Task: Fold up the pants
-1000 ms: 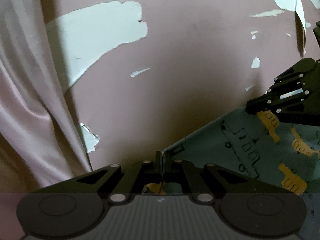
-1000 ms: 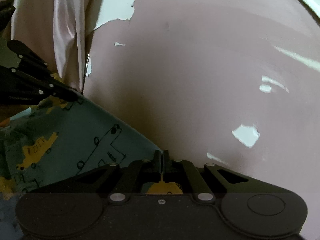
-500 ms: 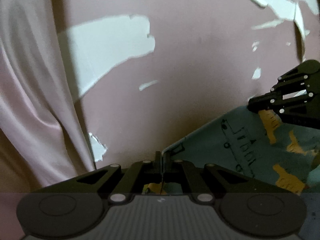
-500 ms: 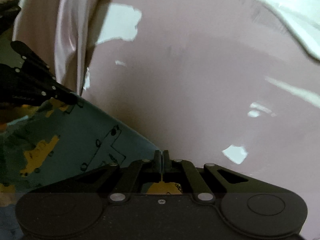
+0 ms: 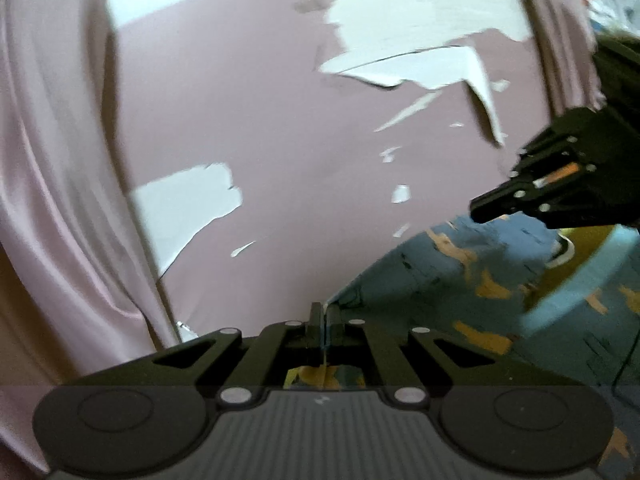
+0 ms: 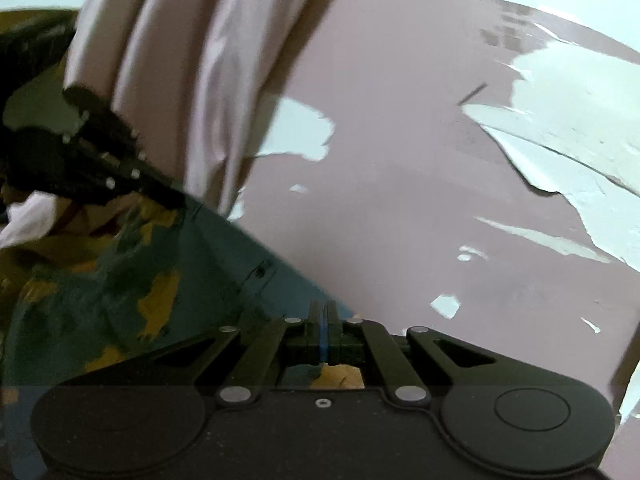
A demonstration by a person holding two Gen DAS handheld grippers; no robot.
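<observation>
left gripper [image 5: 320, 316]: fingers clenching on a thin edge of the pants, jaws pressed together with fabric showing between and behind them; also showing in the right wrist view [image 6: 176, 202], coming in from the left and gripping the same cloth edge.
right gripper [image 6: 323, 316]: fingers clenching on the pants edge too, a blue sliver of cloth pinched in the slit; showing in the left wrist view [image 5: 478, 210] at the right, tip biting the top of the fabric.
pants [image 5: 460, 280]: teal-blue cloth with yellow vehicle print and dark line drawings, hanging held up between both grippers, edge running taut from one gripper to the other; body of the cloth sagging below, blurred. In the right wrist view pants [image 6: 168, 280] filling the lower left.
wall [image 5: 280, 120]: pink paint peeling off in white patches, sitting behind the pants in both views.
curtain [image 5: 60, 180]: pale pink, glossy folds, hanging at the left in the left wrist view; in the right wrist view curtain [image 6: 192, 72] hanging at upper left behind the left gripper.
blur: both views smeared, print details hard to read.
surface under pants: cannot tell.
</observation>
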